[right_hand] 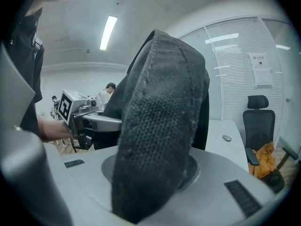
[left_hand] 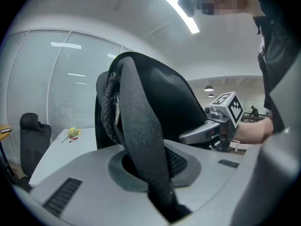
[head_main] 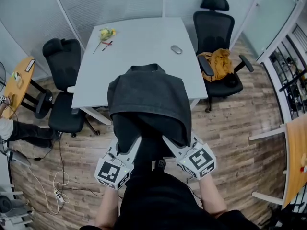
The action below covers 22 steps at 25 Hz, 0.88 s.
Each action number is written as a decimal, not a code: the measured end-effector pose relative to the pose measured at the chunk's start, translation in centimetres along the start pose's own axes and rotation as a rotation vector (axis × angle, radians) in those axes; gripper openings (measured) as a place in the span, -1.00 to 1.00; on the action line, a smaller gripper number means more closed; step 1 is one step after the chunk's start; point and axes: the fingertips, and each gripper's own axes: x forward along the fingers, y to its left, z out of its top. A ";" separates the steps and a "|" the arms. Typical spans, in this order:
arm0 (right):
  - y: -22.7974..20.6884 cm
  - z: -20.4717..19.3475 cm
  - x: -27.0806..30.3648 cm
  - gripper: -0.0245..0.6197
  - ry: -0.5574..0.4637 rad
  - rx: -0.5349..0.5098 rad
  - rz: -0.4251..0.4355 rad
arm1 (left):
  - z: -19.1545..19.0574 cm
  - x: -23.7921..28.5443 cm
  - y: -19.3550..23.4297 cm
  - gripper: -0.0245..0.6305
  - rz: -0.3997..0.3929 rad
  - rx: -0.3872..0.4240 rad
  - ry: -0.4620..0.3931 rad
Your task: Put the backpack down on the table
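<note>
Left hand-held gripper clamps a dark woven shoulder strap; the black fabric backpack hangs between both, over the pale grey rectangular worktop's near edge, seemingly not yet resting. Right hand-held gripper pinches the padded mesh strap. Lower both evenly, base first, short of the small grey mouse.

Illumination bright, even, diffuse; soft shadows only. A ceiling strip light above the left gripper clips to white. Heavy fisheye bowing and dark vignetting at all edges. The backpack strap close before the right gripper renders slightly soft
</note>
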 end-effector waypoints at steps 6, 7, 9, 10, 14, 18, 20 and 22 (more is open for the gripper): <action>-1.5 0.3 1.6 -0.65 0.022 0.028 -0.023 | -0.2 1.7 1.8 -0.76 -0.037 -0.009 0.008; -1.9 0.5 2.0 -0.65 0.027 0.028 -0.027 | -0.1 2.0 2.3 -0.76 -0.040 -0.013 0.006; -2.6 1.0 2.9 -0.65 0.034 0.029 -0.034 | 0.1 2.7 3.4 -0.76 -0.048 -0.018 0.002; -3.0 1.2 3.3 -0.65 0.035 0.030 -0.037 | 0.3 3.0 4.0 -0.76 -0.052 -0.020 0.000; -4.6 2.3 5.3 -0.65 0.037 0.034 -0.053 | 1.0 4.5 6.4 -0.76 -0.069 -0.030 -0.010; -6.2 3.8 7.9 -0.65 0.043 0.027 -0.059 | 1.7 5.8 9.6 -0.76 -0.072 -0.028 -0.025; -6.9 4.5 9.2 -0.65 0.044 0.024 -0.064 | 1.9 6.5 11.1 -0.76 -0.074 -0.031 -0.033; -7.8 5.2 10.4 -0.65 0.044 0.024 -0.073 | 2.3 7.2 12.5 -0.76 -0.080 -0.034 -0.040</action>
